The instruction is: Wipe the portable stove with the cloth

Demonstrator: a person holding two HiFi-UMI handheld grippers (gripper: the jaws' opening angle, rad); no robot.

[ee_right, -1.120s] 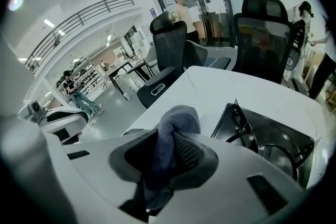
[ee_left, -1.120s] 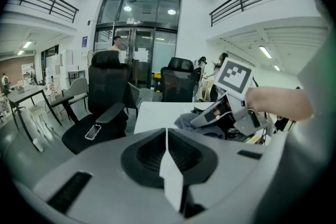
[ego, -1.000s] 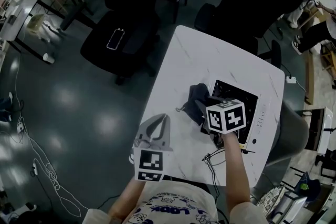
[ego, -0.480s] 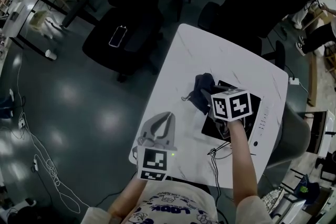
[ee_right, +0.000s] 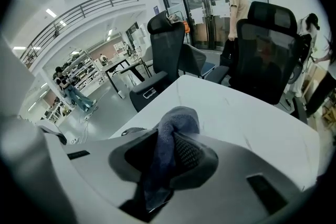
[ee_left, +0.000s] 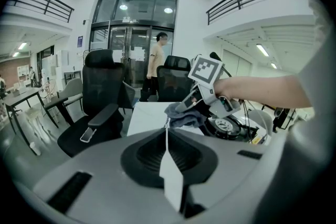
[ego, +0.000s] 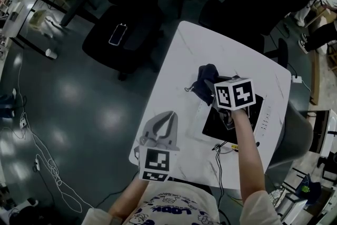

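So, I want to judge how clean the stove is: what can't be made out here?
- Head view: most of the portable stove sits under the right gripper and arm; the rest is too dark to show dirt.
- Right gripper view: the cloth and gripper body hide the stove entirely.
- Left gripper view: the stove is small and partly behind the right gripper.

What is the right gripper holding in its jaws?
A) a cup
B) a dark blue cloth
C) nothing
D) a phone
B: the right gripper view shows the cloth bunched up and pinched between the jaws of the right gripper, above the white table.
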